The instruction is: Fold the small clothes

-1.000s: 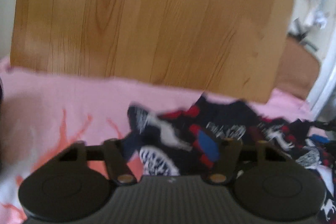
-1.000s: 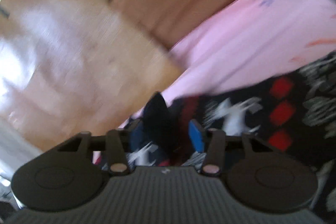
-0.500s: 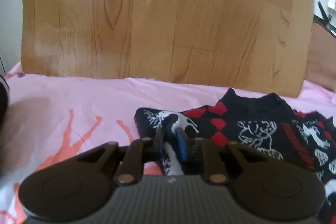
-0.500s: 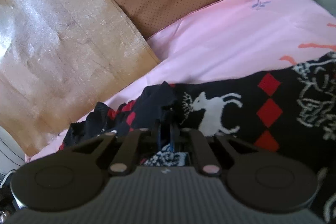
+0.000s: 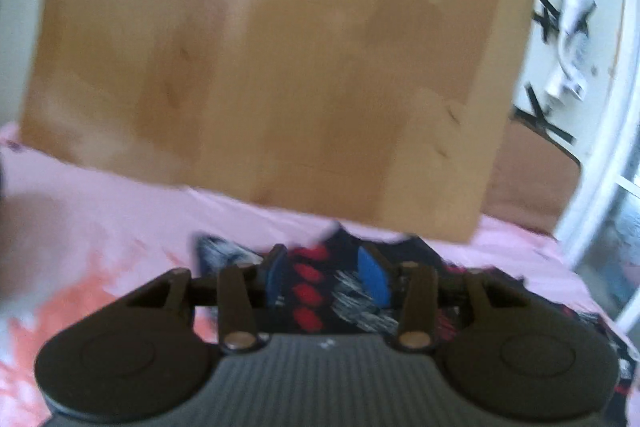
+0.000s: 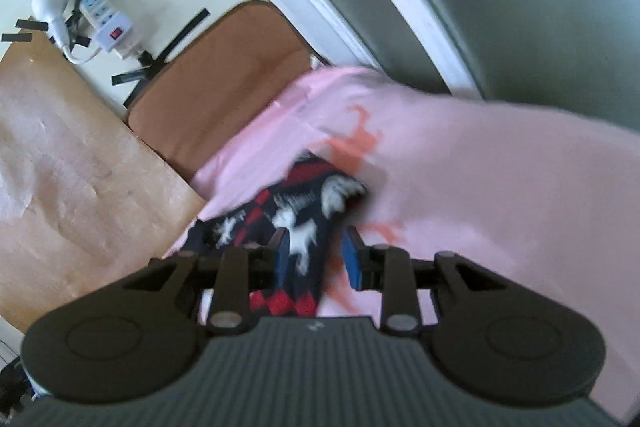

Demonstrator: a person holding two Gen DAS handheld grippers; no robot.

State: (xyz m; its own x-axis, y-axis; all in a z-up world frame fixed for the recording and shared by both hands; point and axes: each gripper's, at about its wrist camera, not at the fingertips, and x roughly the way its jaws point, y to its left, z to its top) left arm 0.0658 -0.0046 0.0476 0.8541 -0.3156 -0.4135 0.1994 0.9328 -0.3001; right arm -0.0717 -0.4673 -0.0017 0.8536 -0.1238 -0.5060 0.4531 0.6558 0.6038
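Both grippers just let go: left gripper (image 5: pixel 326 277) and right gripper (image 6: pixel 316 253) spread wide over my dark reindeer-patterned knit sweater (image 6: pixel 296 223), lower centre; fold placed.

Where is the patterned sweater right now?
The sweater lies on the pink sheet just below the wooden board, between the open left gripper's fingers; in the right wrist view it lies between the right gripper's fingers.

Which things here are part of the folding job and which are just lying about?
Job: dark knitted sweater with red diamonds and white reindeer; pink bedsheet under it; left tongs and right tongs, both open.

Lying about: wooden headboard, brown cushion, white power strip.
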